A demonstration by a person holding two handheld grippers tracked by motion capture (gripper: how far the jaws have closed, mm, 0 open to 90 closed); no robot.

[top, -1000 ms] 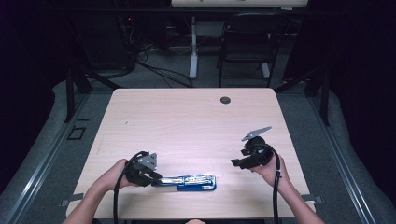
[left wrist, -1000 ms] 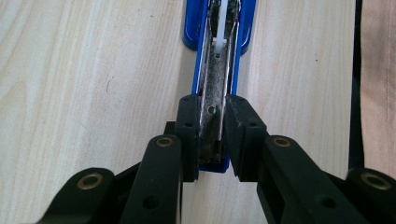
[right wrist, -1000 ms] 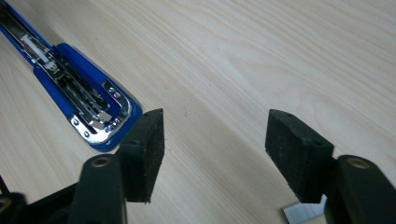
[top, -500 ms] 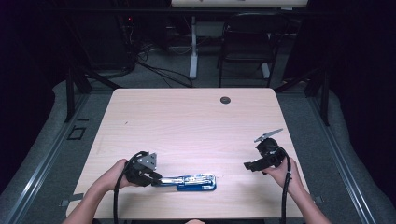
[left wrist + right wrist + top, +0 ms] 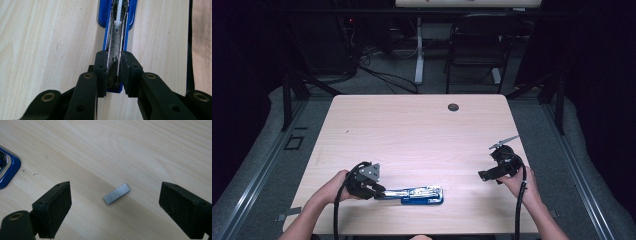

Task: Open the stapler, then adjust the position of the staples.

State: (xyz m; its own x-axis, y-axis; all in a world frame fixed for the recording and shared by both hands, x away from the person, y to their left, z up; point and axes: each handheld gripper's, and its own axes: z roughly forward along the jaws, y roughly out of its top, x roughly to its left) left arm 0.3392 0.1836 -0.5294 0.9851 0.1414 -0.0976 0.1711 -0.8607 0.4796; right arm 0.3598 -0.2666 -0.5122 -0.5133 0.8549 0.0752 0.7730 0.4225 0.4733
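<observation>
Left gripper (image 5: 111,75) clamps the opened blue metal stapler (image 5: 117,30) steady on the wooden table (image 5: 412,135), while right gripper (image 5: 115,207), jaws just spread wide, lines up over the small silver staple strip (image 5: 117,193) to load.

It looked like a lab or recording studio: a pale wooden table (image 5: 422,135) stood on grey carpet among black curtains, with loose black cables (image 5: 382,80) and a dark chair (image 5: 474,55) beyond its far edge.
</observation>
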